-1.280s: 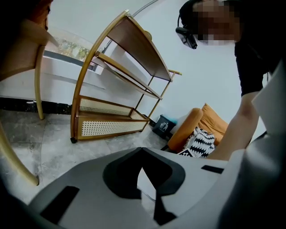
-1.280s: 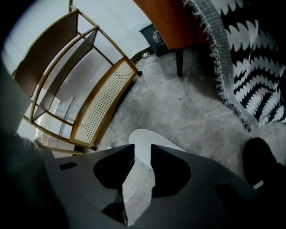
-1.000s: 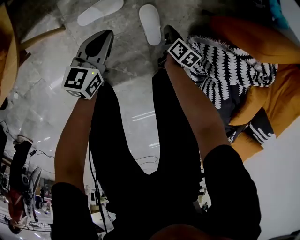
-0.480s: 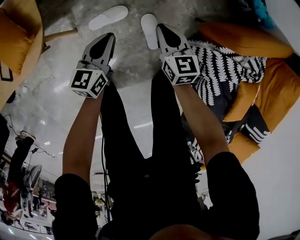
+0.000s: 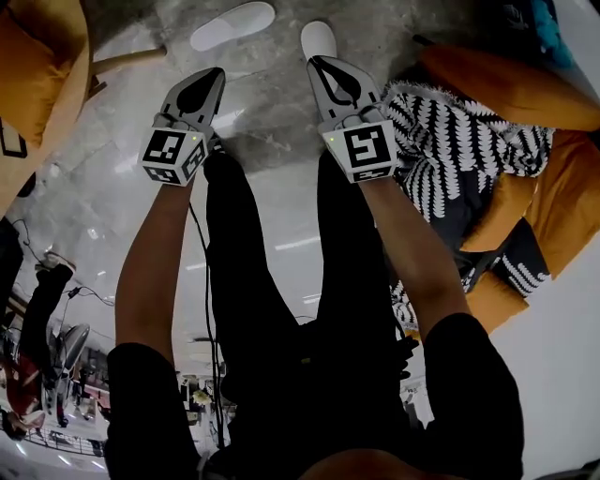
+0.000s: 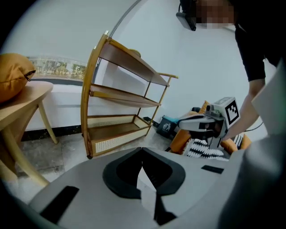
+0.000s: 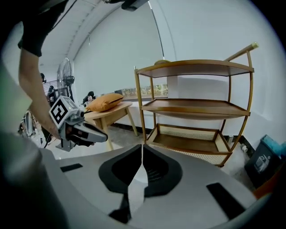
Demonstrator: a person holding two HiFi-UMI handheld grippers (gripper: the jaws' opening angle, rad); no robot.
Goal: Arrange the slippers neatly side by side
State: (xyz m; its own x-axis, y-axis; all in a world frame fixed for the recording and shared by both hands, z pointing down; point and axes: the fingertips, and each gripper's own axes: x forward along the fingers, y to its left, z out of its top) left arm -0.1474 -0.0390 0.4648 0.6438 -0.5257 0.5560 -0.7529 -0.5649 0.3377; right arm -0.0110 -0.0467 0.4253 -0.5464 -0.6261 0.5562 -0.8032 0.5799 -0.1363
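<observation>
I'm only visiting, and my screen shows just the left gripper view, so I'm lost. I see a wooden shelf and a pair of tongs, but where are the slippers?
Observer: The head view shows them. A white left slipper and a white right slipper lie on the grey floor.
Visitor: Are they side by side?
Observer: No. They lie apart. The left slipper is slanted, and the right slipper runs straight up the picture, its near end hidden behind the right tongs.
Visitor: Do those tongs hold anything?
Observer: No. The right gripper view shows them shut with nothing between.
</observation>
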